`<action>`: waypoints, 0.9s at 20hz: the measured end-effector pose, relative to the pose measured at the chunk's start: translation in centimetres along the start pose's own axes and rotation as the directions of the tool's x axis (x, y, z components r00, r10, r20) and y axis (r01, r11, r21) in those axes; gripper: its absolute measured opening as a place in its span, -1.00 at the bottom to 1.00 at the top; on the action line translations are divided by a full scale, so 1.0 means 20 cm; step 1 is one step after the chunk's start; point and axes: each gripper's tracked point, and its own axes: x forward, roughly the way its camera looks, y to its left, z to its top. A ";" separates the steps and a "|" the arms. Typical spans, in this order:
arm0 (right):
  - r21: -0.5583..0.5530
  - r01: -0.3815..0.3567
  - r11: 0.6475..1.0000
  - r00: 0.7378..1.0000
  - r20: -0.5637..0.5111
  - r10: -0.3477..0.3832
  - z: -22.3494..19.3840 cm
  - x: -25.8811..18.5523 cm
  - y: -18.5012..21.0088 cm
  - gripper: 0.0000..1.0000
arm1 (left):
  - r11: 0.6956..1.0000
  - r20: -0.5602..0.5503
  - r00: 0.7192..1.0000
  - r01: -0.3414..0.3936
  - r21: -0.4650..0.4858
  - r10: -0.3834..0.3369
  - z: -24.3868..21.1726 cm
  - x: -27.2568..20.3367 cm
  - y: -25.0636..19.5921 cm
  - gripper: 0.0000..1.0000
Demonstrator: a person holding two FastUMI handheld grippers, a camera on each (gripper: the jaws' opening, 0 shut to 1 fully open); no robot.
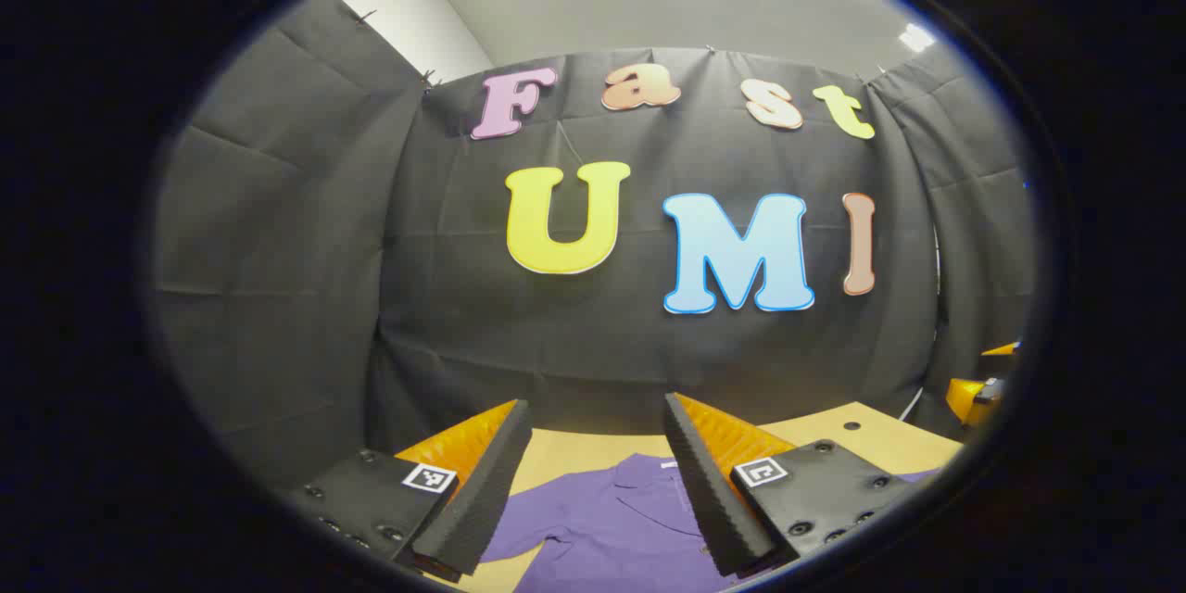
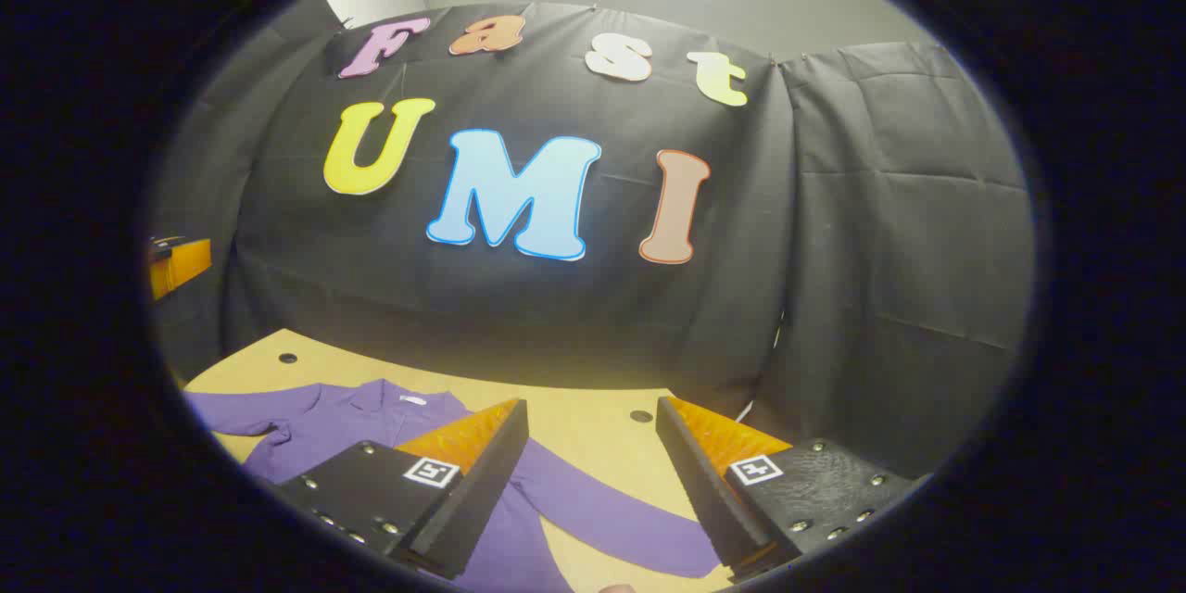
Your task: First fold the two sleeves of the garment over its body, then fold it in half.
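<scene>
A purple collared garment [image 1: 611, 523] lies flat on the tan table [image 1: 593, 449]. In the left gripper view my left gripper [image 1: 596, 422] hangs open above its collar and one sleeve, nothing between the fingers. In the right gripper view the garment [image 2: 361, 422] spreads to the left, with one long sleeve [image 2: 602, 514] stretched out toward the lower right. My right gripper [image 2: 593, 417] is open above that sleeve, holding nothing. The garment's lower part is hidden below both views.
The table's far edge meets the black cloth wall. Small dark holes [image 2: 640, 415] dot the tabletop [image 2: 593, 426]. At the right edge of the left gripper view is part of the other gripper [image 1: 973, 394]; an orange piece [image 2: 181, 264] sits at the left edge of the right gripper view.
</scene>
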 end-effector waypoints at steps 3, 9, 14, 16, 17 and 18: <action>0.016 -0.015 1.000 1.000 0.001 0.015 0.00 0.01 0.04 0.80 | 1.000 -0.008 1.000 -0.007 0.007 0.007 -0.01 -0.01 0.01 0.90; 0.018 0.005 1.000 1.000 -0.030 -0.005 -0.07 0.03 0.02 0.81 | 1.000 -0.020 1.000 -0.011 0.011 0.011 -0.02 -0.02 0.02 0.90; 0.066 0.040 0.997 0.994 -0.108 -0.033 -0.21 0.07 -0.02 0.81 | 1.000 -0.038 0.999 -0.015 0.007 0.015 -0.03 -0.03 0.02 0.89; 0.076 0.074 0.994 0.985 -0.159 -0.061 -0.30 0.08 -0.06 0.81 | 1.000 -0.045 0.999 -0.017 0.004 0.018 -0.03 -0.04 0.02 0.90; 0.080 0.091 0.993 0.978 -0.194 -0.074 -0.36 0.10 -0.08 0.81 | 1.000 -0.048 0.999 -0.021 0.005 0.021 -0.04 -0.04 0.02 0.90; 0.084 0.103 0.991 0.972 -0.221 -0.082 -0.42 0.10 -0.10 0.81 | 1.000 -0.053 0.998 -0.028 0.007 0.028 -0.04 -0.04 0.03 0.90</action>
